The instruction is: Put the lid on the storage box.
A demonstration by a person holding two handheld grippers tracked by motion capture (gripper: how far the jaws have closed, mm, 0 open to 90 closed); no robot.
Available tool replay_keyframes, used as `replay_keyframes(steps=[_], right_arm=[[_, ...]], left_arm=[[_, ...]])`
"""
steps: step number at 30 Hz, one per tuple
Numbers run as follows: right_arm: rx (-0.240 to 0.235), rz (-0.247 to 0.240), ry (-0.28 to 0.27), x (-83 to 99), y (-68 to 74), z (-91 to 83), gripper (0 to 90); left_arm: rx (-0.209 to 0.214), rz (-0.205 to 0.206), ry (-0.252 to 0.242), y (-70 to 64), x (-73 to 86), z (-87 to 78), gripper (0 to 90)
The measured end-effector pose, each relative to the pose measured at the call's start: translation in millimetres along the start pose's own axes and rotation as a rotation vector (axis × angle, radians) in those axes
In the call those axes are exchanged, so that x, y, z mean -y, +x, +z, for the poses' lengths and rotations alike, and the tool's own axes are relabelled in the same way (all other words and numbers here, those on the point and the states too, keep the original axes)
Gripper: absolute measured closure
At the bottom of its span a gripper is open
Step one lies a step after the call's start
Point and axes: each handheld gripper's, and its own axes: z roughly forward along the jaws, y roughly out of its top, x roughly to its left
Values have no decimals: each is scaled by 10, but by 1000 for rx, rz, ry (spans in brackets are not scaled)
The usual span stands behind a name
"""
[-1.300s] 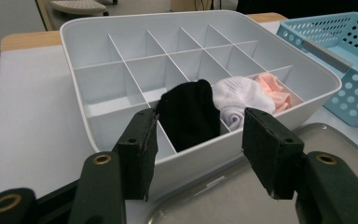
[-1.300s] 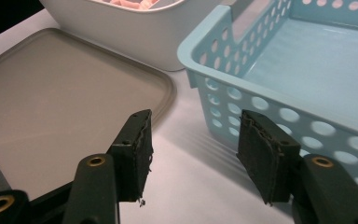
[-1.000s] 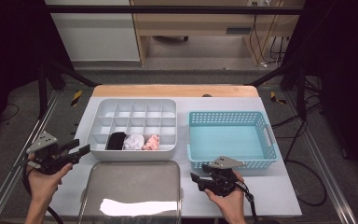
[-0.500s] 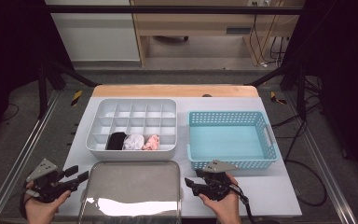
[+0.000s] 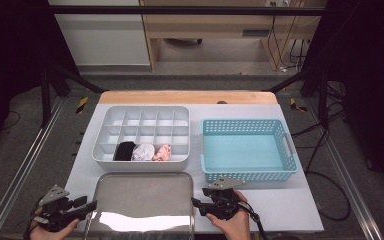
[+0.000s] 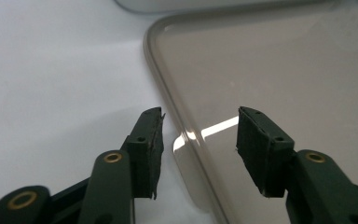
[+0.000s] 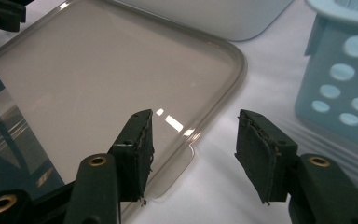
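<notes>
Down at the near edge of the white table (image 5: 290, 210), a clear lid (image 5: 142, 200) lay flat, just in front of the white compartment organizer (image 5: 142, 132). The left gripper (image 5: 82, 207) sat at the lid's left edge and the right gripper (image 5: 197, 204) at its right edge, each held in a hand. In the left gripper view, the left gripper (image 6: 199, 135) had its jaws spread wide, with the lid's raised rim (image 6: 168, 100) running up between them; nothing was pinched. In the right gripper view, the right gripper (image 7: 193, 140) likewise stood with jaws apart, the lid's rounded corner tab (image 7: 179, 170) lying between the pads, untouched as far as could be told.

The lid was a smooth, glossy, see-through plastic rectangle with rounded corners and a low lip, catching bright streaks of light. The jaw pads were black, ribbed rubber, somewhat frayed at the edges. The organizer was matte white plastic cut into a grid; three front cells held rolled fabric pieces (image 5: 142, 151), one black, one white and one pink. Beside it stood a light blue perforated plastic basket (image 5: 247, 172).
</notes>
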Motion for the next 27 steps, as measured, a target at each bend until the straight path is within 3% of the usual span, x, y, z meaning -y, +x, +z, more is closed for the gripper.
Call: replay_keyframes(steps=[7, 18, 27], right_arm=[[-13, 40, 17, 112, 6, 63, 513], [-56, 67, 40, 257, 102, 155, 551], [-48, 114, -19, 360, 156, 139, 585]], left_arm=[[-14, 4, 17, -27, 78, -7, 561], [5, -23, -2, -31, 154, -35, 589], [12, -40, -12, -43, 214, -77, 616]])
